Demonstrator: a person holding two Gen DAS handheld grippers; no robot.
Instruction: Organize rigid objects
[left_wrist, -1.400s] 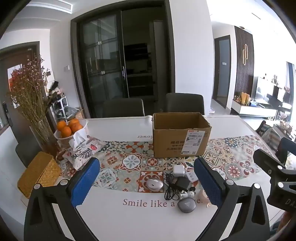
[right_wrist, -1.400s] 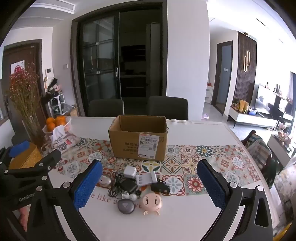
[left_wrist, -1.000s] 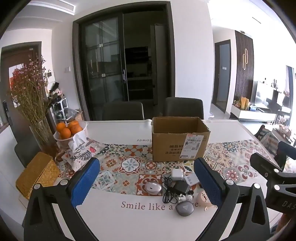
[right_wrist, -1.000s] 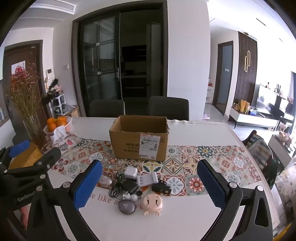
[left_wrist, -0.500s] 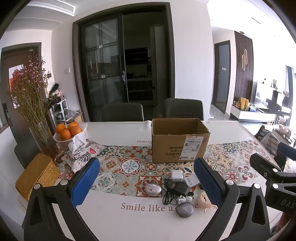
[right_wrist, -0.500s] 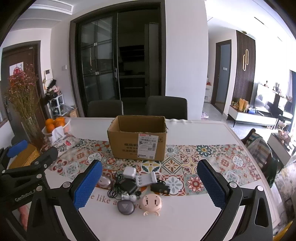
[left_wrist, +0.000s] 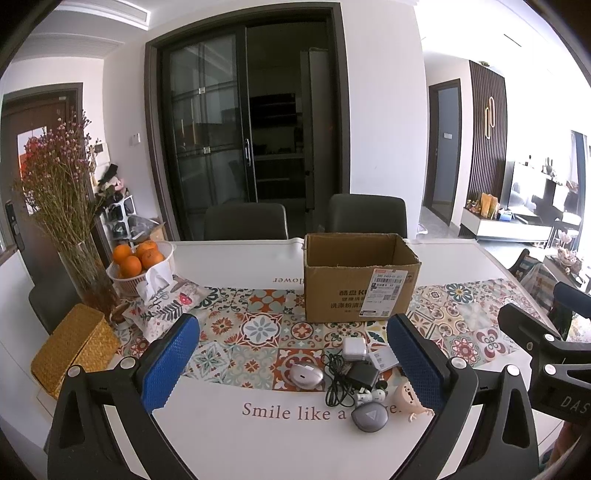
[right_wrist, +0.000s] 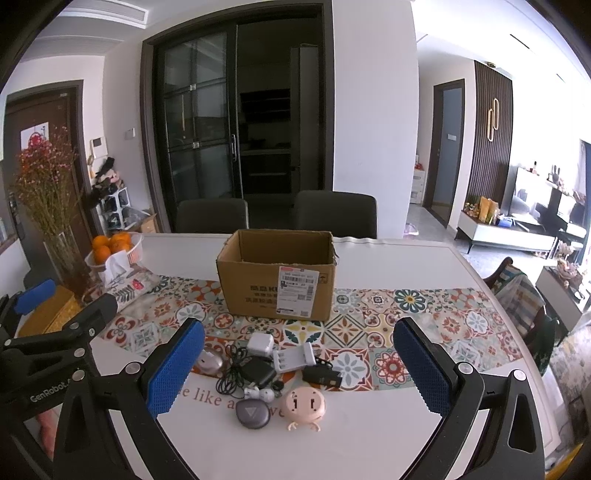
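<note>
An open cardboard box (right_wrist: 277, 278) (left_wrist: 360, 280) stands on the patterned runner. In front of it lies a small pile: a white charger cube (right_wrist: 260, 344), a white battery charger (right_wrist: 294, 361), a black adapter with cable (right_wrist: 258, 371), a silver mouse (left_wrist: 306, 373), white earbuds (right_wrist: 260, 394), a grey rounded case (right_wrist: 252, 412), a pink round gadget (right_wrist: 304, 406) and a small black device (right_wrist: 322, 376). My left gripper (left_wrist: 291, 363) and right gripper (right_wrist: 297, 371) hover open above the table's near edge, holding nothing.
At the left stand a vase of dried flowers (left_wrist: 70, 236), a basket of oranges (left_wrist: 140, 262), a tissue pouch (left_wrist: 166, 306) and a woven yellow box (left_wrist: 74, 349). Two dark chairs (right_wrist: 334, 214) sit behind the white table (right_wrist: 369, 435). The other gripper shows at each view's side.
Both grippers have drifted slightly, the views shifting a little; the box and the pile have not moved. Both stay open.
</note>
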